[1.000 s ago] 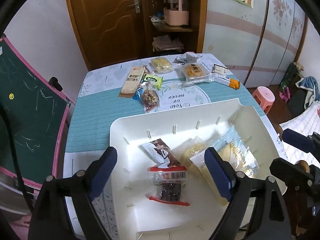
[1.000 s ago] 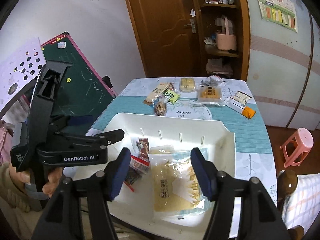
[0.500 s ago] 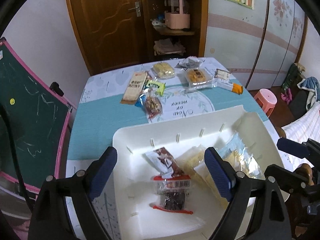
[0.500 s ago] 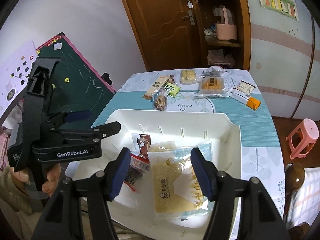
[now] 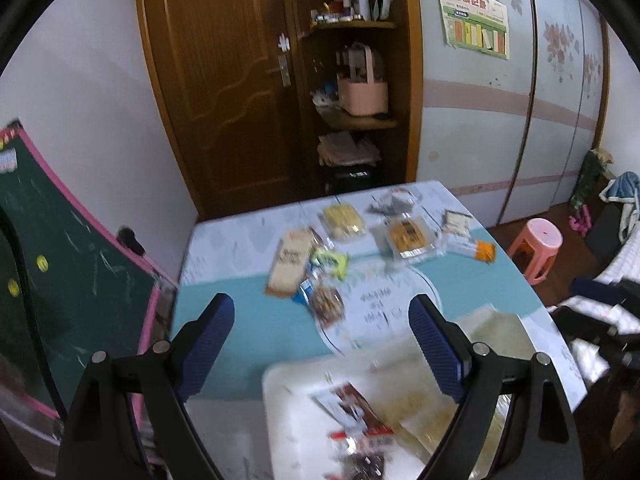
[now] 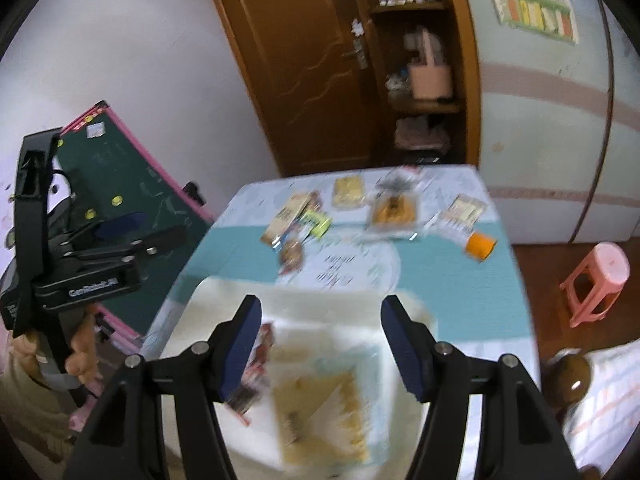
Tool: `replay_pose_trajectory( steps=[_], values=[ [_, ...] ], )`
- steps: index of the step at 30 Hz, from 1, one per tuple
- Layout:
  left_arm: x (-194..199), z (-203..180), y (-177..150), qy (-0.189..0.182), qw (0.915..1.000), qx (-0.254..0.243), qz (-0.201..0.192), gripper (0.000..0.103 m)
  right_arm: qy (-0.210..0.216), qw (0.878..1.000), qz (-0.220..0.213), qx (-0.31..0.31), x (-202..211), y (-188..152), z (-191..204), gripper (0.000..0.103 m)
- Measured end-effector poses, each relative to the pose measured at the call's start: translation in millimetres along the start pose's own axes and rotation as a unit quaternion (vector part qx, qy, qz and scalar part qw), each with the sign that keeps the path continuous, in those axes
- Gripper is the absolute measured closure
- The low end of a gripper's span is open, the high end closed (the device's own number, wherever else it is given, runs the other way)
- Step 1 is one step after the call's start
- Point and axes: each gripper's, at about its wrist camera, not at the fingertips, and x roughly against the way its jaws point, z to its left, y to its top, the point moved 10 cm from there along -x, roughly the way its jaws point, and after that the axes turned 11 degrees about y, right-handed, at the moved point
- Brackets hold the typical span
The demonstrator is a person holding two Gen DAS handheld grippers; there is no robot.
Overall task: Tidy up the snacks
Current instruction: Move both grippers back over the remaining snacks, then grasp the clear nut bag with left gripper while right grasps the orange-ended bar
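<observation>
A white tray (image 5: 288, 408) sits at the near edge of the table and also shows in the right wrist view (image 6: 192, 316). It holds a red-and-brown snack packet (image 5: 352, 412) and a large clear bag of yellow snacks (image 6: 320, 412). Several snack packs lie at the far end: a tan biscuit box (image 5: 290, 260), a nut bag (image 5: 326, 304), a yellow cake (image 5: 344, 220) and an orange pastry pack (image 6: 394, 208). My left gripper (image 5: 322, 348) is open and empty above the tray's far rim. My right gripper (image 6: 320, 344) is open and empty over the tray.
A green chalkboard with pink frame (image 5: 60, 288) leans left of the table. A pink stool (image 6: 596, 280) stands on the floor to the right. A wooden door and shelf (image 5: 352, 92) are behind the table. The left gripper's body shows in the right wrist view (image 6: 80, 272).
Both grippers have lifted and tilted toward the far end of the table, so the tray sits lower in both views. Both views are now blurred by motion. Jaws stay open.
</observation>
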Motion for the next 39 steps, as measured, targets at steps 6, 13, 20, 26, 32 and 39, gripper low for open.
replay_pose_trajectory(
  steps=[6, 13, 20, 26, 32, 39],
  values=[
    [-16, 6, 46, 0.019, 0.9995, -0.015, -0.019, 0.015, -0.034, 0.999, -0.003, -0.001, 3, 54, -37, 0.040],
    [-66, 9, 83, 0.015, 0.9995, -0.012, 0.023, 0.015, -0.068, 0.998, 0.008, -0.007, -8, 105, -77, 0.040],
    [-154, -10, 58, 0.000, 0.9904, -0.009, 0.138, 0.015, -0.090, 0.992, 0.039, -0.075, -49, 127, -137, 0.040],
    [-232, -29, -5, -0.014, 0.9653, 0.007, 0.261, 0.017, -0.109, 0.982, 0.106, -0.114, -114, 101, -195, 0.040],
    [-270, -43, -52, -0.017, 0.9424, 0.024, 0.333, 0.025, -0.092, 0.972, 0.187, -0.105, -171, 52, -229, 0.040],
    [-290, -52, -73, -0.010, 0.9292, 0.025, 0.369, 0.025, -0.090, 0.965, 0.230, -0.089, -208, 23, -250, 0.040]
  ],
)
